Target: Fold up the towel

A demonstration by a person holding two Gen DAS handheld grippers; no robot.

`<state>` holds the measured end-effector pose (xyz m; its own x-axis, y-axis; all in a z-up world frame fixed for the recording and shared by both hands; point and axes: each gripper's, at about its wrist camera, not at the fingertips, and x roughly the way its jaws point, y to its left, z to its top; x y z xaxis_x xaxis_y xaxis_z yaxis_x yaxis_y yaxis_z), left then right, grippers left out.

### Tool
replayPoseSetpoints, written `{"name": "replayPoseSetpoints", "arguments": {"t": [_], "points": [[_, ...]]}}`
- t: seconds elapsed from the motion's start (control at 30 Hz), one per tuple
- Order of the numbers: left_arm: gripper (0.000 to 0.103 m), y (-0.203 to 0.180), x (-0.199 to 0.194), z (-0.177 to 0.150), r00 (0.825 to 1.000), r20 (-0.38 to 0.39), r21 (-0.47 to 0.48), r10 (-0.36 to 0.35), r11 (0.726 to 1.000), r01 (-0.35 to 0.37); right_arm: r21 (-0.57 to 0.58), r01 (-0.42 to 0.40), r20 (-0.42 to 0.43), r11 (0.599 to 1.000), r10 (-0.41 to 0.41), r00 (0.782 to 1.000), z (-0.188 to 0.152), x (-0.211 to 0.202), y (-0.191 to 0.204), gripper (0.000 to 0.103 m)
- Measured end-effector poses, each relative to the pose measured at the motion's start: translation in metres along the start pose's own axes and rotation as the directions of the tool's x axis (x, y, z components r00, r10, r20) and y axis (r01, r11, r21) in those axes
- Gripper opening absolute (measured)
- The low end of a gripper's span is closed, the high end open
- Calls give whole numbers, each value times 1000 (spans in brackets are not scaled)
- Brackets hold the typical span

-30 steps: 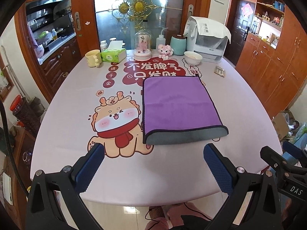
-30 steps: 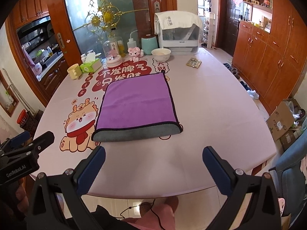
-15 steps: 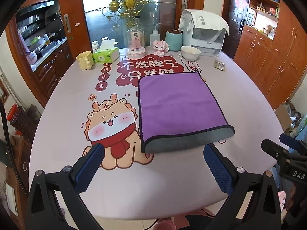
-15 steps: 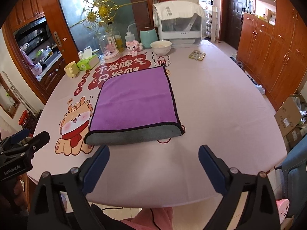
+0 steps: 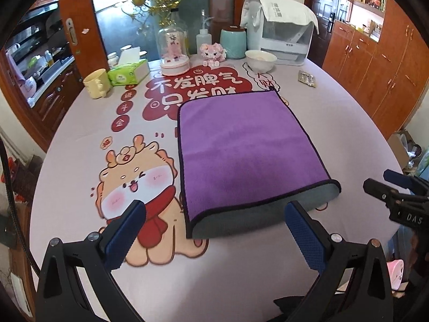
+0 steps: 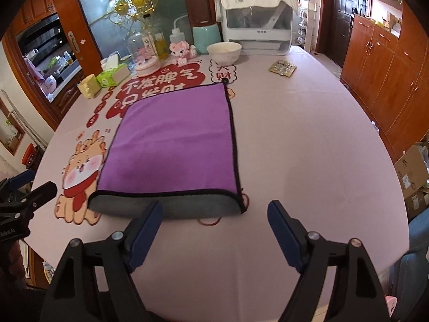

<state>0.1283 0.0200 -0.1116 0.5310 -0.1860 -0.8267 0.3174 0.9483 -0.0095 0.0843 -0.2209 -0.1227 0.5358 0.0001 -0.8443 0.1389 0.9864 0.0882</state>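
A purple towel (image 5: 246,150) with a grey underside lies folded in half on the table, its rounded fold edge nearest me; it also shows in the right wrist view (image 6: 174,145). My left gripper (image 5: 214,230) is open and empty, just short of the fold's left end. My right gripper (image 6: 214,230) is open and empty, just short of the fold's right end. Each gripper shows at the edge of the other's view, the right one (image 5: 396,198) and the left one (image 6: 24,201).
The table (image 6: 308,139) has a pink printed cloth. At its far end stand a yellow mug (image 5: 96,83), tissue box (image 5: 128,72), glass dome (image 5: 174,51), bowl (image 5: 260,59), teal jar (image 5: 233,43) and white appliance (image 5: 281,35). A foil pack (image 6: 283,67) lies far right.
Both grippers have moved forward toward the towel's near fold edge and stay open. The towel has not moved.
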Motion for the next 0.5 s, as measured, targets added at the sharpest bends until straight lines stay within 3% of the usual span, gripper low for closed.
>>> {"name": "replayPoseSetpoints", "arguments": {"t": [0.17, 0.37, 0.5], "points": [[102, 3, 28, 10, 1000, -23, 48, -18, 999, 19, -45, -6, -10, 999, 5, 1000, 6, 23, -11, 74], [102, 9, 57, 10, 997, -70, 80, -42, 996, 48, -163, -66, -32, 984, 62, 998, 3, 48, -17, 73], [102, 12, 75, 7, 994, -104, 97, -42, 994, 52, -214, -104, -71, 971, 91, 993, -1, 65, -18, 67]]}}
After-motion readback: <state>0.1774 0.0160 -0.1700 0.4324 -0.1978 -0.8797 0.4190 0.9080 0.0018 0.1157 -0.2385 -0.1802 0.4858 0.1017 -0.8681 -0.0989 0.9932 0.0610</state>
